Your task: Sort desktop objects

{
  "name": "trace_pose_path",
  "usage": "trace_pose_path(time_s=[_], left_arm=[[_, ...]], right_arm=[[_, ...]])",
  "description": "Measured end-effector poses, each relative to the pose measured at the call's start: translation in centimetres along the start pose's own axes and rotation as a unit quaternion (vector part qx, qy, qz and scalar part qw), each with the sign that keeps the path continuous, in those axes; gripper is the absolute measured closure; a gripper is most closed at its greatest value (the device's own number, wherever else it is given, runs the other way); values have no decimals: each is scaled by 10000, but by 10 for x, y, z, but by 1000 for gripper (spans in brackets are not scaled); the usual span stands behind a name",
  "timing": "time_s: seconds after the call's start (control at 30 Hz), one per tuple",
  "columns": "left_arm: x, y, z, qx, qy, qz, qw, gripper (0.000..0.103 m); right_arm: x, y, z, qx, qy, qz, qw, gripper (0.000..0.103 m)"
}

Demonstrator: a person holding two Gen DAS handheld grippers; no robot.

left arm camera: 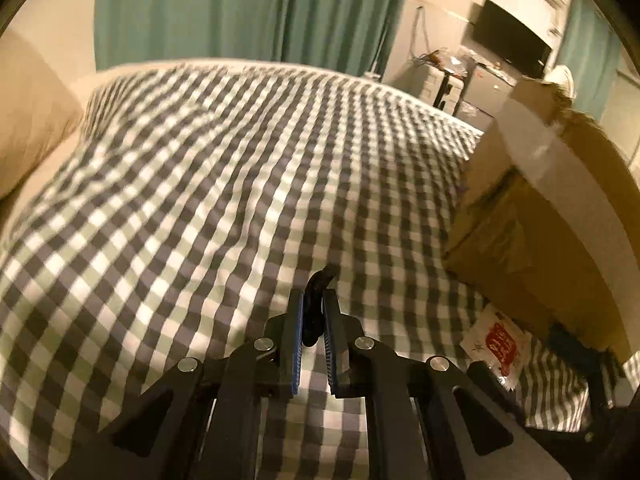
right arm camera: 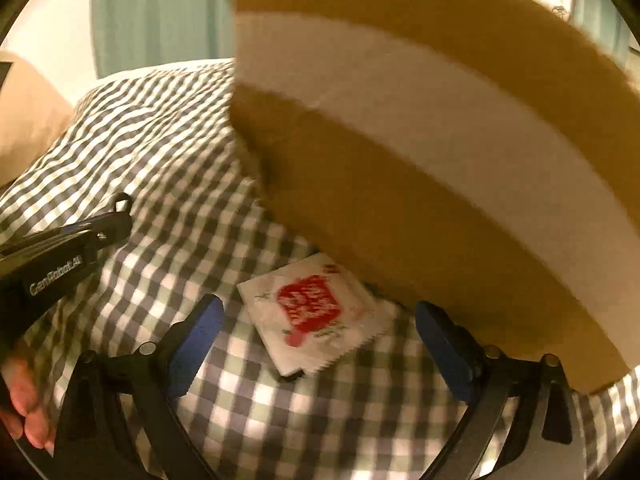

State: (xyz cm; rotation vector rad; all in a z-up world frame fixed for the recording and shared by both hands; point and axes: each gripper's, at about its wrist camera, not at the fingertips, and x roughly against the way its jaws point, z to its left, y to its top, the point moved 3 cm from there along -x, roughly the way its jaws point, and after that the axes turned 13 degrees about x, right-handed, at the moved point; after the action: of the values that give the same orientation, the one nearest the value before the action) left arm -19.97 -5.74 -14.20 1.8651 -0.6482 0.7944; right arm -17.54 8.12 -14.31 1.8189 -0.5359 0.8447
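Observation:
My left gripper (left arm camera: 313, 304) is shut on a small black object (left arm camera: 317, 288) that pokes out past the fingertips, held above the checked bedspread (left arm camera: 200, 184). It also shows in the right wrist view (right arm camera: 116, 216) at the left. My right gripper (right arm camera: 320, 320) is open and empty, its blue pads either side of a white sachet with a red label (right arm camera: 310, 310) lying on the bedspread. The sachet also shows in the left wrist view (left arm camera: 496, 340). A cardboard box with white tape (right arm camera: 400, 120) stands just beyond the sachet; it also shows at the right of the left wrist view (left arm camera: 532, 216).
A beige pillow (left arm camera: 28, 120) lies at the far left. Green curtains (left arm camera: 240, 8) hang behind the bed. A dark screen (left arm camera: 512, 40) and cluttered furniture stand at the back right. A small dark item (right arm camera: 290, 376) pokes out under the sachet's near edge.

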Motion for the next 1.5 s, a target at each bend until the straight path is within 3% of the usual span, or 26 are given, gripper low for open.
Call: trace_pose_path(time_s=[0.07,0.1,0.23,0.3,0.33,0.5,0.6,0.8,1.03,1.2,1.5], left_arm=[[-3,-1,4,79,26,64,9999,93],[-7,0,4,83,28,79,9999,93],[-11,1,0,-3,44,64,10000,93],[-12,1,-2,-25,42,69,10000,93],[-14,1,-3,-43,50,68,10000,93],[-13,-1,-5,-86,38,52,9999,93],[-12,-1,-6,-98,55,44,9999,93],[-3,-2,-4,-129,8,-25,9999,93],[23,5,-3,-261,-189,-227,9992,93],[51,7,4,-287,-363,-328,9984,93],[111,-14,-8,-843,-636,-449,9934,93]], right_arm=[[-8,1,1,58,-11,121,9999,11],[-12,1,2,55,1,181,9998,19],[-17,3,1,4,127,228,9997,38],[-15,2,1,40,219,212,9995,54],[-15,2,1,58,240,217,9995,55],[-10,1,-2,23,373,204,9991,84],[-7,-1,-3,2,417,202,9989,92],[5,2,-2,16,537,100,9985,96],[46,7,0,314,379,-288,9984,97],[70,4,-8,159,525,-424,9976,97],[121,-7,-27,-329,983,-722,9920,97]])
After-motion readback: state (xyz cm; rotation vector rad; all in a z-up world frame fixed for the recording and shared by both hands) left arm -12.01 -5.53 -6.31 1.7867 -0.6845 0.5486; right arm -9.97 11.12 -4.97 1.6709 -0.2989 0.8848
